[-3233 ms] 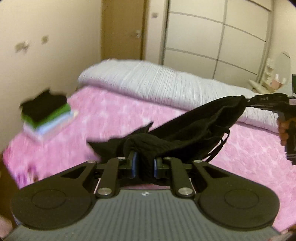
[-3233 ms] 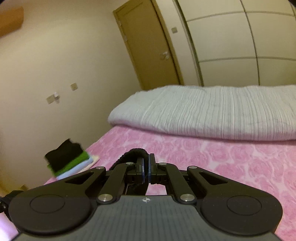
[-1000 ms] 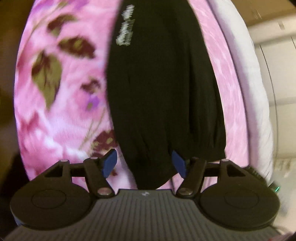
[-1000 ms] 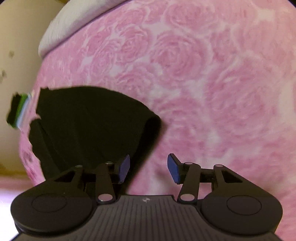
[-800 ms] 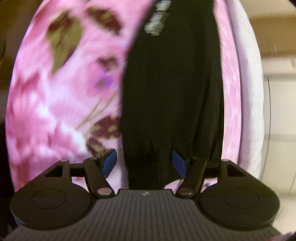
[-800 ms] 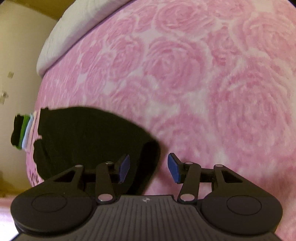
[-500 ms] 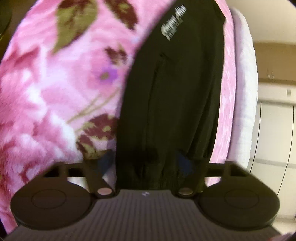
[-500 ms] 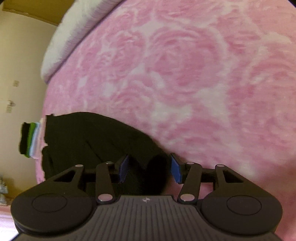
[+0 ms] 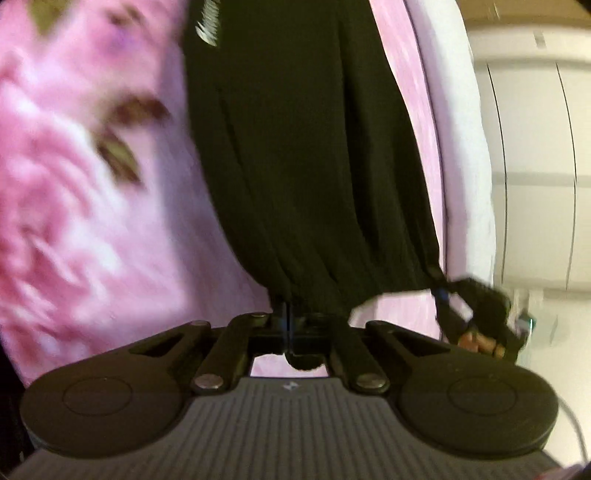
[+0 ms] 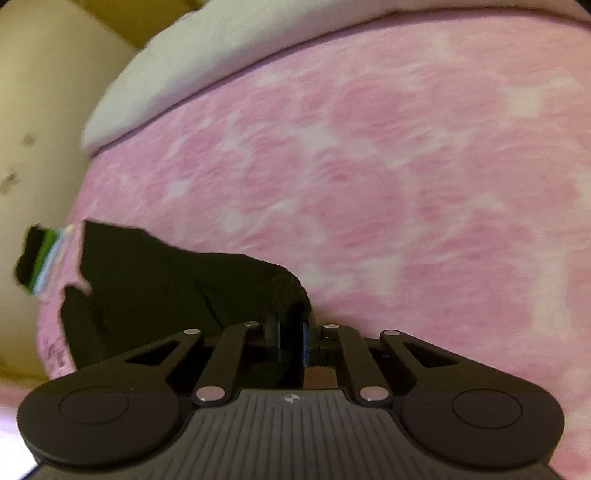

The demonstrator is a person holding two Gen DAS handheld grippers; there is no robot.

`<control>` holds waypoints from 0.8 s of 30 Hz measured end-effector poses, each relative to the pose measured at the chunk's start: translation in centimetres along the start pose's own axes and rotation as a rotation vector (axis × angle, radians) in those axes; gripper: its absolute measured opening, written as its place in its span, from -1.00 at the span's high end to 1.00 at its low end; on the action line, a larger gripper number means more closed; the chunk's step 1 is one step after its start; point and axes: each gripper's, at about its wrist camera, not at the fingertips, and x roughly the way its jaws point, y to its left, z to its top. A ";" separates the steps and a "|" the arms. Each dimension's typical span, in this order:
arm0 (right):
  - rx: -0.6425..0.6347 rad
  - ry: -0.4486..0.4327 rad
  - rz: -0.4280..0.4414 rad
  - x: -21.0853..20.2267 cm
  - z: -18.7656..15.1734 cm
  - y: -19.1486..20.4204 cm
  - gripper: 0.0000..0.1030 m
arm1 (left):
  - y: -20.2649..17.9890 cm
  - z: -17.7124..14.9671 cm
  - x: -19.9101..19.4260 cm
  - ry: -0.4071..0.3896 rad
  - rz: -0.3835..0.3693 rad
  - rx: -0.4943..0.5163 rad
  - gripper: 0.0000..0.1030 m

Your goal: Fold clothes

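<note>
Jaws of the left gripper point(image 9: 287, 314) are drawn fully together, pinching the near hem of the black garment point(image 9: 310, 147); a small fold of black cloth pokes out behind the pads. Jaws of the right gripper point(image 10: 291, 341) are closing, with the bunched corner of the same garment point(image 10: 155, 284) between them and the blue pads pressing on the cloth.

Left wrist view: the garment lies lengthwise on the bed, running away from the gripper toward the top of the frame. White lettering point(image 9: 208, 27) shows near its far end, blurred and unreadable. The near hem is gathered into pleats and pulled taut between the two grippers. The right gripper point(image 9: 441, 295) appears at the far right, gripping the other hem corner, with the fingers point(image 9: 478, 341) of the person's hand just below it. The pink blanket point(image 9: 92, 229) on the left carries a dark leaf pattern, blurred. A pale grey quilt point(image 9: 461, 155) lies along the right edge of the bed, with wardrobe doors point(image 9: 535, 147) beyond.

Right wrist view: the garment spreads left from the jaws across the pink rose-patterned blanket point(image 10: 388, 184). A stack of folded clothes point(image 10: 38, 258), black over green and light blue, sits at the bed's left edge, just beside the garment's far end. The grey quilt point(image 10: 177, 70) runs along the top, against a cream wall point(image 10: 44, 92).
</note>
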 end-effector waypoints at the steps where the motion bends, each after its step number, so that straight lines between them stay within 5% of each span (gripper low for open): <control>1: 0.012 0.002 -0.024 -0.5 0.1 -1.1 0.84 | -0.4 -0.2 1.0 0.040 -0.006 0.020 1.00; 4: 0.025 0.003 -0.098 -1.7 0.3 -4.5 0.85 | -1.6 -1.1 4.7 0.163 0.037 0.118 1.00; 7: 0.088 0.024 -0.153 -0.8 0.1 -7.3 0.73 | -2.2 -1.6 6.6 0.309 0.103 0.169 0.77; 9: 0.124 0.030 -0.202 -0.5 -0.2 -8.9 0.16 | -3.2 -1.6 5.8 0.356 0.108 0.224 0.53; 11: 0.138 -0.008 -0.288 -1.3 -0.9 -8.7 0.03 | -4.5 -0.6 3.9 0.356 0.125 0.314 0.43; 14: 0.200 -0.058 -0.300 -3.6 -2.8 -8.8 -0.03 | -5.3 2.6 0.6 0.294 0.170 0.388 0.41; 24: 0.570 0.015 -0.087 -9.1 -18.2 -7.2 -0.04 | -5.1 23.0 -10.1 0.071 0.488 0.613 0.39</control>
